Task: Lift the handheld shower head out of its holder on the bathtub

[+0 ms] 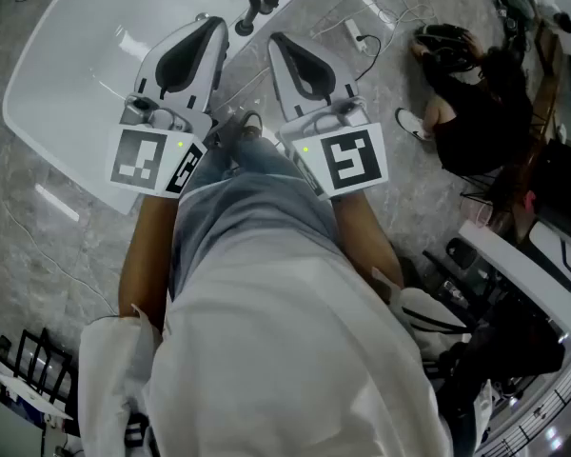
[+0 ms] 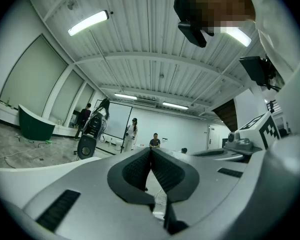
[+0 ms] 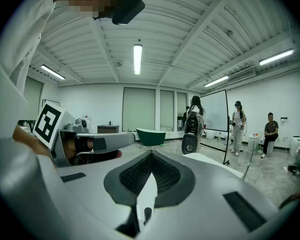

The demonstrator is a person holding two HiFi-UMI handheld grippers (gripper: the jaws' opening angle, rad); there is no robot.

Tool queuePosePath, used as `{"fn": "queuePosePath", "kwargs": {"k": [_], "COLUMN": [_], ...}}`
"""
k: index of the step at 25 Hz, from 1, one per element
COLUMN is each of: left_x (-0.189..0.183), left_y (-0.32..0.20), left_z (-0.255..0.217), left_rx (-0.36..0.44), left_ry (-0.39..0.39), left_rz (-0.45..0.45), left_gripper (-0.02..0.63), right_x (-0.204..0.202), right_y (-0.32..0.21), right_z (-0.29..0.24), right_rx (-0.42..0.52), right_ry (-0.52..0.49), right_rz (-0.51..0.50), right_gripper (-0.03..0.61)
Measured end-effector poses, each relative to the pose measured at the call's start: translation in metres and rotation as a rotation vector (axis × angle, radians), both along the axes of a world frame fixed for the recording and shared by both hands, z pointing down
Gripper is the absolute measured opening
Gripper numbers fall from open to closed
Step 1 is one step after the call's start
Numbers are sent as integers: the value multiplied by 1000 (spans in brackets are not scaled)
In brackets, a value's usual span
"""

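The white bathtub (image 1: 67, 84) lies at the upper left of the head view. Dark fittings (image 1: 255, 6) stand on its far rim; I cannot pick out the shower head among them. My left gripper (image 1: 212, 27) hangs over the tub's near side and my right gripper (image 1: 278, 42) is beside it. Both are held close to the body, well short of the fittings. In the left gripper view the left gripper (image 2: 151, 149) is shut with nothing between its jaws. In the right gripper view the right gripper (image 3: 151, 154) is likewise shut and empty, pointing across the room.
A person in black (image 1: 462, 74) sits on the grey floor at the right, among cables (image 1: 362, 36). Dark equipment (image 1: 514, 331) crowds the lower right. A green bathtub (image 3: 151, 136) and a few standing people (image 3: 237, 126) are far across the room.
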State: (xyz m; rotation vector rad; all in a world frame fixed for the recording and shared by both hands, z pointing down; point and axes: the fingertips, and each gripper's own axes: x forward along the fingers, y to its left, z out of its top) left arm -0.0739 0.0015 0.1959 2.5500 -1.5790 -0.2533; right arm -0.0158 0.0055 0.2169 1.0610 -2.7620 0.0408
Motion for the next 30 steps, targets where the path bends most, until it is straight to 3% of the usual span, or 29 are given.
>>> {"fn": "queuePosePath", "kwargs": {"k": [5,9,16,23,25,27,30], "left_x": [-33,-32,-62,-69,-78,-85,-84], "left_y": [-6,-21,-56,-101,-118,-134,-147], "left_z": [-8,-6,50,213,272,336,446], "left_rx": [-28,-44,-49,-61,-75,-86,-173], "left_ry": [11,-4,-36,-193,-220,-268,-310], "left_rz": [-41,-51,-83,-159,-157,-159,-150], "left_gripper": [18,18,20,28,127,156,184], "right_x": [-28,-28,-47,-49,-61,-72,-81], "right_y": [-8,-25,-66,-113,-128,-143,-152], "right_z": [-16,-16,9,95,133,172,234], "right_rx": [36,18,9,3,-25,-49,-56], "right_ry": [-17,-25,-91,-111,-110,-101,-93], "right_rz": [-38,-50,-4,113,142,156,160], "right_gripper": [15,15,17,18,18,18,18]}}
